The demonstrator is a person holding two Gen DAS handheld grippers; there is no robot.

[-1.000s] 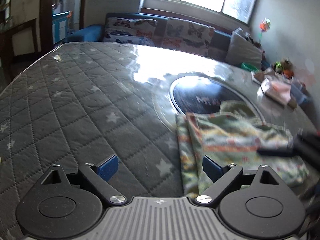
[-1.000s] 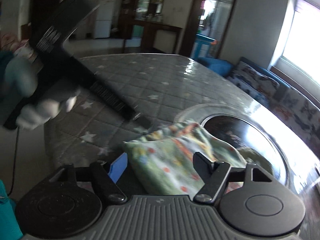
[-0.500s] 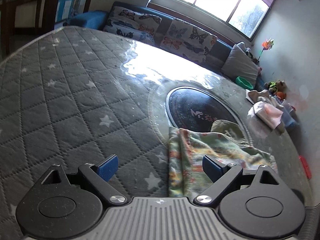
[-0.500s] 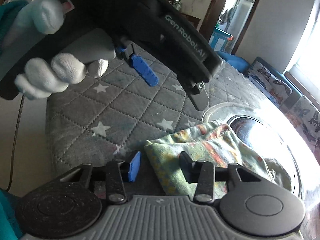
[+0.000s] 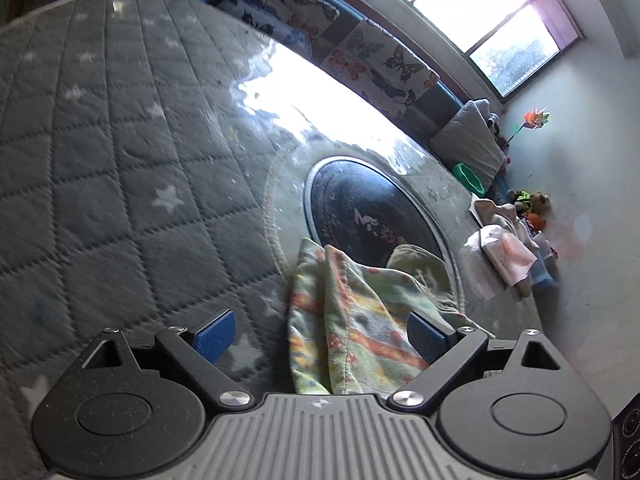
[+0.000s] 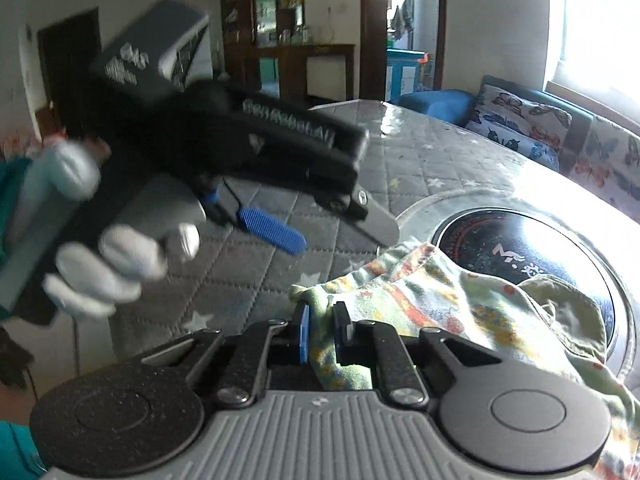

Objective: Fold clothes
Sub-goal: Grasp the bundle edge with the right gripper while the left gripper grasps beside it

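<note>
A grey quilted star-print table cover spreads wide, a round black glass inset sunk in it. The folded green floral cloth lies half across that inset. The right gripper is closing, pinching its corner; the left gripper gapes wide over the cloth's edge.

A: How do the grippers look?

B: The left gripper has a grey ribbed body, two black round discs, black linkage arms with silver screws, and blue ribbed pads. The right gripper is built the same way.

A: And the person?

B: The left hand wears a white glove, with a teal sleeve behind it. The black body of the gripper carries blurred white lettering, and a thin dark cable hangs below.
</note>
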